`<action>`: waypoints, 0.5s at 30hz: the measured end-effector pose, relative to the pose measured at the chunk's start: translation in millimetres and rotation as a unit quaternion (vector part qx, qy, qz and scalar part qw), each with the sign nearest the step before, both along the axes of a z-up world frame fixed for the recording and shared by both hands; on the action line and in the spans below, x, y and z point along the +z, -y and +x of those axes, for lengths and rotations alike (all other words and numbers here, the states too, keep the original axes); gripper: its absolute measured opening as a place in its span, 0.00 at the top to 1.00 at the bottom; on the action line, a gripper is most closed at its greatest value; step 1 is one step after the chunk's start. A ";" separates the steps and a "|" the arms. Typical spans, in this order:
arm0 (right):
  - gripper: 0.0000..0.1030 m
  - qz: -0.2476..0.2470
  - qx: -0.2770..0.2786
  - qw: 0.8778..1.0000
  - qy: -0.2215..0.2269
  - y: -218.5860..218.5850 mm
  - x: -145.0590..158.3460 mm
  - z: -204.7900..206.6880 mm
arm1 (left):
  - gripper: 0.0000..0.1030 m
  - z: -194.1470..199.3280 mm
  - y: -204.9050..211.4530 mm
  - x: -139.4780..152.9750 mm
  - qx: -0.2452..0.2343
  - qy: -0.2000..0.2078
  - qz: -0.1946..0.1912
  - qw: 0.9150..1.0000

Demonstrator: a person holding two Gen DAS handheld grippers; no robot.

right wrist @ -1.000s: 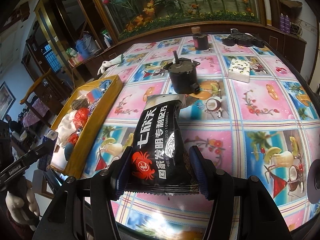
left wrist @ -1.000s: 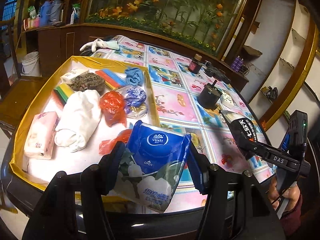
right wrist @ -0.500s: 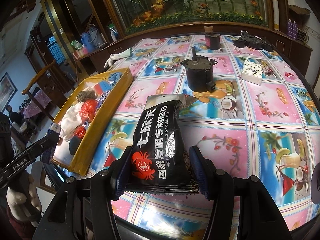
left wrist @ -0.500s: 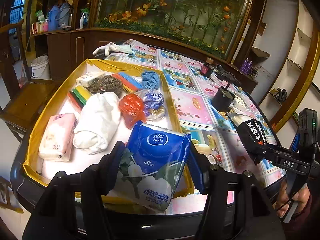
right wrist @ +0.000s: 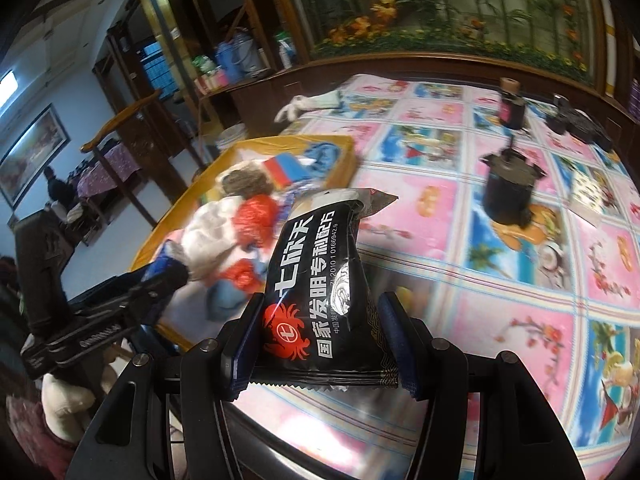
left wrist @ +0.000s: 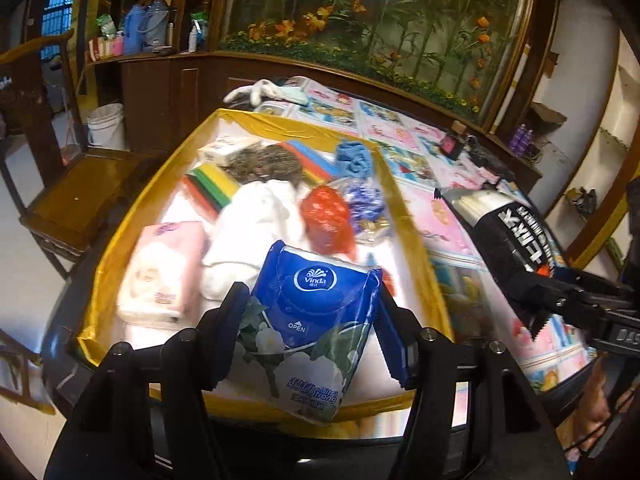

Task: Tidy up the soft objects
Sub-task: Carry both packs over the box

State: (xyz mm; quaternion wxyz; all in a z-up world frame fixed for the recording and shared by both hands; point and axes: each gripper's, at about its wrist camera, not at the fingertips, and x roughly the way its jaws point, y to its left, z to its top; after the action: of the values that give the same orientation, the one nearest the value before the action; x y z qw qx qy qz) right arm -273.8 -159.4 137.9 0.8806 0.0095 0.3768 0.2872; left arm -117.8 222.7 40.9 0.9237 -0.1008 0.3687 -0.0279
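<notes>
My left gripper [left wrist: 312, 320] is shut on a blue Vinda tissue pack [left wrist: 316, 312], held above the near end of the yellow tray [left wrist: 416, 240]. In the tray lie a pink tissue pack [left wrist: 164, 272], a rolled white towel [left wrist: 256, 228], a red mesh ball [left wrist: 328, 216], a blue cloth [left wrist: 354, 158] and coloured sponges [left wrist: 208, 184]. My right gripper [right wrist: 322, 340] is shut on a black snack packet [right wrist: 320, 292] over the table edge, just right of the tray [right wrist: 344, 160]. That packet [left wrist: 516, 236] also shows at the right of the left wrist view.
On the patterned tablecloth [right wrist: 500, 280] stand a black canister [right wrist: 510, 188] and a small dark bottle [right wrist: 511, 104], with a white packet [right wrist: 588, 192] and black gear [right wrist: 576, 124] beyond. A white glove [left wrist: 260, 90] lies at the far edge. A wooden chair [left wrist: 80, 196] stands left of the table.
Both grippers have swung left toward the tray. The blue tissue pack now hangs over the tray's near end, and the black packet has come up beside the tray's right wall.
</notes>
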 end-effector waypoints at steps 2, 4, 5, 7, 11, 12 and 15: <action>0.45 -0.004 0.018 1.000 0.001 -16.6 2.5 3.2 | 0.41 2.4 -7.8 -4.4 0.021 -0.006 0.016 1.000; 0.45 -0.010 0.032 0.999 0.000 -34.8 3.6 8.1 | 0.40 5.3 -15.8 -10.7 0.035 -0.018 0.025 0.999; 0.45 -0.015 0.036 0.999 0.000 -43.3 3.3 11.1 | 0.40 6.9 -20.9 -13.8 0.034 -0.024 0.014 0.999; 0.45 -0.025 0.045 0.999 -0.001 -62.6 0.7 19.0 | 0.40 7.1 -28.9 -17.4 0.029 -0.027 -0.013 0.999; 0.45 -0.024 0.067 0.997 -0.023 -97.7 -7.4 38.3 | 0.36 0.6 -38.4 -9.7 0.033 -0.001 -0.033 0.999; 0.45 -0.022 0.072 0.997 -0.030 -106.3 -8.9 43.7 | 0.34 -2.1 -40.9 -6.6 0.037 0.007 -0.035 0.999; 0.45 -0.017 0.087 0.995 -0.048 -125.0 -14.6 58.0 | 0.33 -7.6 -53.3 -1.8 0.059 0.021 -0.044 0.997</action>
State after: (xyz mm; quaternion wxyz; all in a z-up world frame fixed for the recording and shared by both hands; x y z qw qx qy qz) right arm -215.8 -34.4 123.3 0.8334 -0.0243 0.4225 0.3554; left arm -125.4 276.0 39.1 0.9259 -0.1619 0.3413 0.0087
